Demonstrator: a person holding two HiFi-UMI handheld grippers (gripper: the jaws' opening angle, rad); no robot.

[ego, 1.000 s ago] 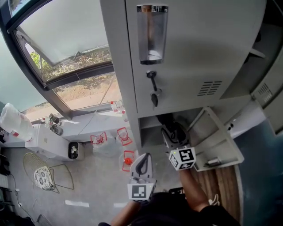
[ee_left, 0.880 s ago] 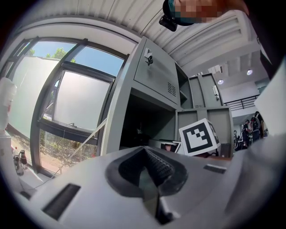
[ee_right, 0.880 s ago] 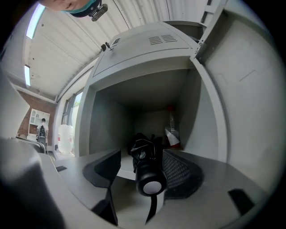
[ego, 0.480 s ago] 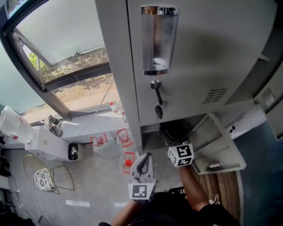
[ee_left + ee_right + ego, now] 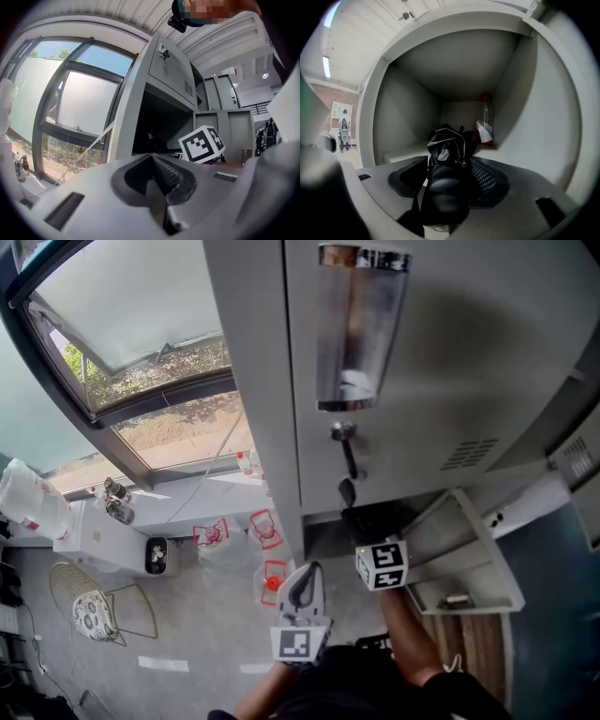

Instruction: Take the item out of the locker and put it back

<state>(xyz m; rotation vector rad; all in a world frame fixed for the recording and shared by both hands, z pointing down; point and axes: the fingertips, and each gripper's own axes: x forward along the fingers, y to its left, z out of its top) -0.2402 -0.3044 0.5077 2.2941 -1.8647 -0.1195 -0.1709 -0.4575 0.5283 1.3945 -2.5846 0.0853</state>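
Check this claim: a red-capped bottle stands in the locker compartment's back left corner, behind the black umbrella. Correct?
No. The red-capped bottle stands in the back right corner of the locker compartment, behind the black umbrella; the right gripper view shows it.

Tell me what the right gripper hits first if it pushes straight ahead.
The black folded umbrella: it lies between the closing jaws of the right gripper, not visibly clamped, stretching ahead into the grey locker. Behind it, probably the back wall.

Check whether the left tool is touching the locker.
Apart. The left gripper view shows the left tool, jaws together, held short of the locker; the locker's frame and its open compartment lie well beyond the tool's tips.
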